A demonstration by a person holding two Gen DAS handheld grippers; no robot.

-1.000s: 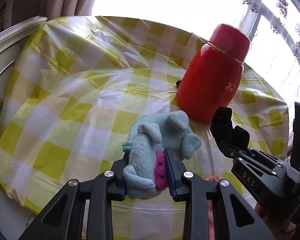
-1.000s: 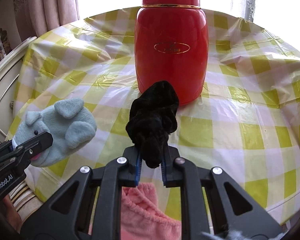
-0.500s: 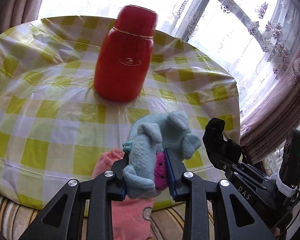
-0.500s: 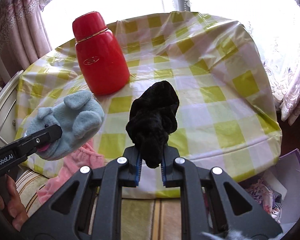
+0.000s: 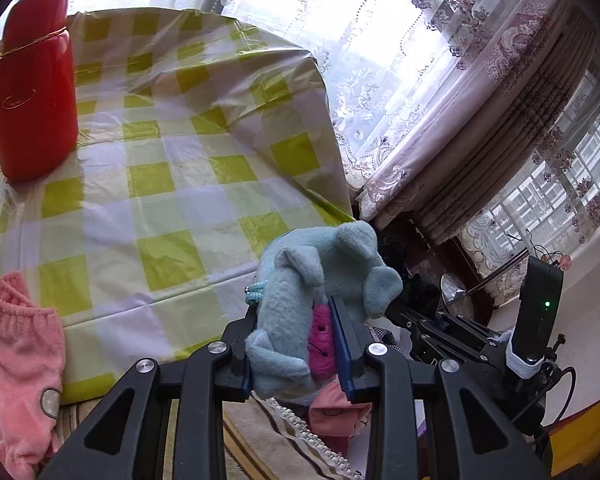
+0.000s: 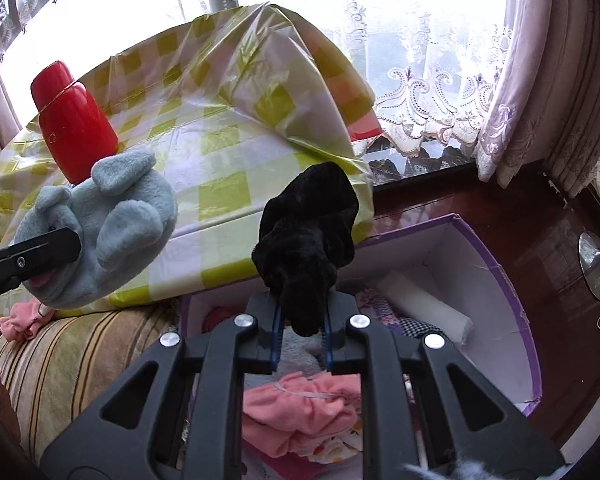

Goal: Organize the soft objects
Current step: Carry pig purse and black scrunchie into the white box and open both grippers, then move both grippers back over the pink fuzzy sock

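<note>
In your left wrist view, your left gripper is clamped on the plush, a pale blue fleecy toy with rounded ears or limbs sticking out and a bright pink patch squeezed against the right pad. A small bead charm hangs at its left side. The plush sits off the near right corner of the table, whose cloth is checked in yellow-green and white under clear plastic. A red flask stands upright far left on it, and a pink sock hangs over the near left edge. To the right you can see your right gripper from the side, a dark bundle at its tip, partly hidden behind the plush. In your right wrist view, your right gripper is pinched on a black cloth, a velvety crumpled wad that stands up above the pads. Below and beyond it lies an open box with purple edges and white walls, holding a pink garment, a white roll and some checked fabric. The plush shows at left, gripped by your left gripper, in front of the flask and above a striped cushion.
</note>
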